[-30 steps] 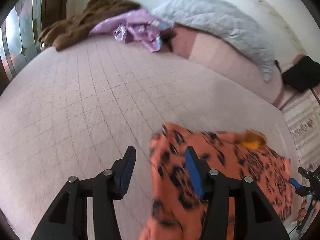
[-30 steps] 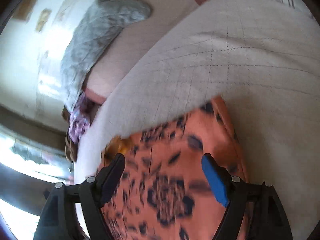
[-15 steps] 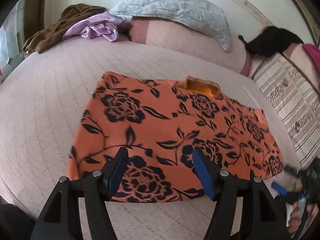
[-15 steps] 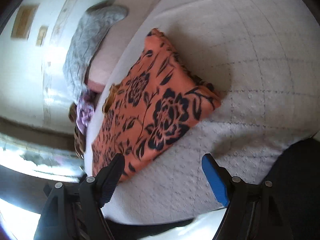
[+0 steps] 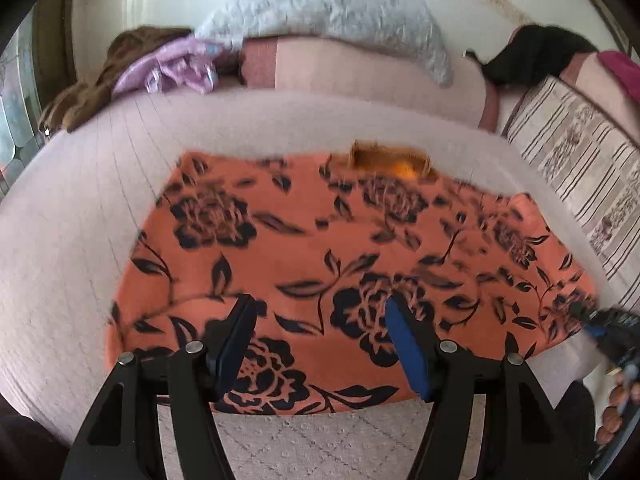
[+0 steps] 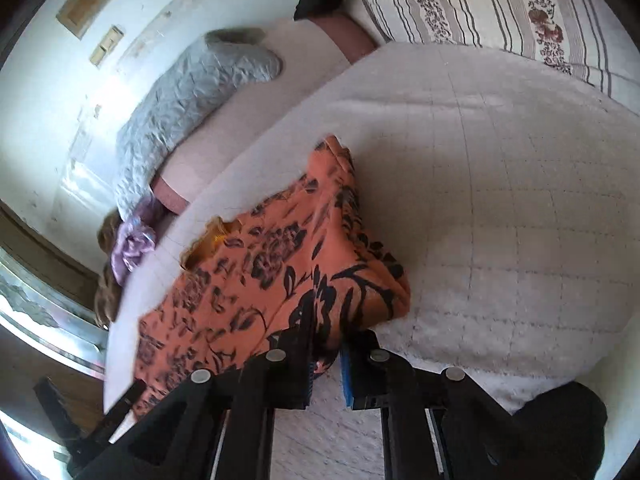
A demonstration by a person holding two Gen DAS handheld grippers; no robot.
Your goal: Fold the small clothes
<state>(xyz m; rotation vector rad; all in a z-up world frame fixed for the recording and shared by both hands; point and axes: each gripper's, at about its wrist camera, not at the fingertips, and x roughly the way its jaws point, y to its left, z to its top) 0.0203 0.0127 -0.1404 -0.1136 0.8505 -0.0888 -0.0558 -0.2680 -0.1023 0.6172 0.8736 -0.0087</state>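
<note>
Bed (image 5: 72, 220): orange floral garment (image 5: 320, 248) spread flat; my left hand-held gripper (image 5: 320, 332) spread above; right hand-held gripper (image 6: 326, 364) pinching its corner.

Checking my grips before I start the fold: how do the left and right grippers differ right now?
The left gripper is open, jaws spread above the orange floral garment and pinching nothing; the right gripper is shut on the garment's near right corner, bunching it. The left sits at the near hem's middle, the right at its end. Both have black fingers with blue pads.
</note>
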